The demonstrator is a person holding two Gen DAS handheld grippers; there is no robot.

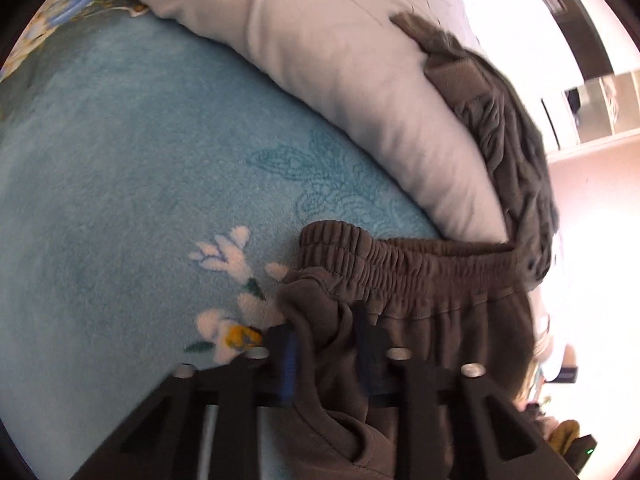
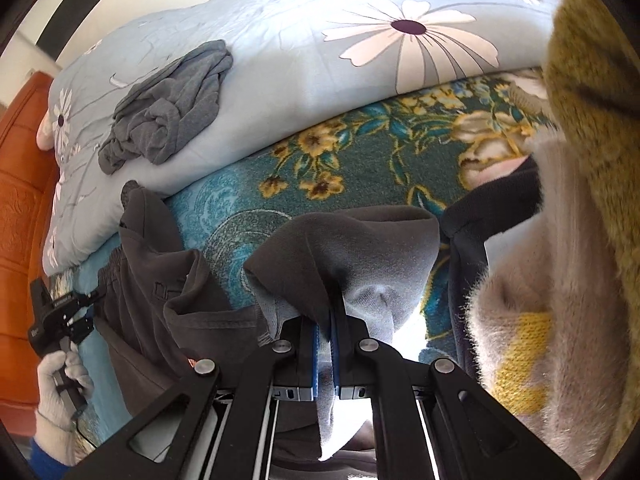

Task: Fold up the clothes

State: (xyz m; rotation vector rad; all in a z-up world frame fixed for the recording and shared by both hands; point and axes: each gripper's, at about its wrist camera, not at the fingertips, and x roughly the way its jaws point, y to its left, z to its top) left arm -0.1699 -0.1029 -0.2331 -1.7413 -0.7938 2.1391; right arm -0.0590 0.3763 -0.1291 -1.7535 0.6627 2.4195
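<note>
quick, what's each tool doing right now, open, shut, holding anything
left tool: closed on a bunch of the dark grey trousers near the waistband.
right tool: shut on a fold of the same trousers.

Matt brown cloth trousers (image 1: 420, 280), fuzzy teal fleece blanket (image 1: 120, 160), smooth cotton quilt (image 2: 300, 60), fluffy beige knit (image 2: 560, 300)

teal floral blanket (image 1: 120, 160) | pale flowered duvet (image 2: 320, 64) | orange headboard (image 2: 20, 200)
</note>
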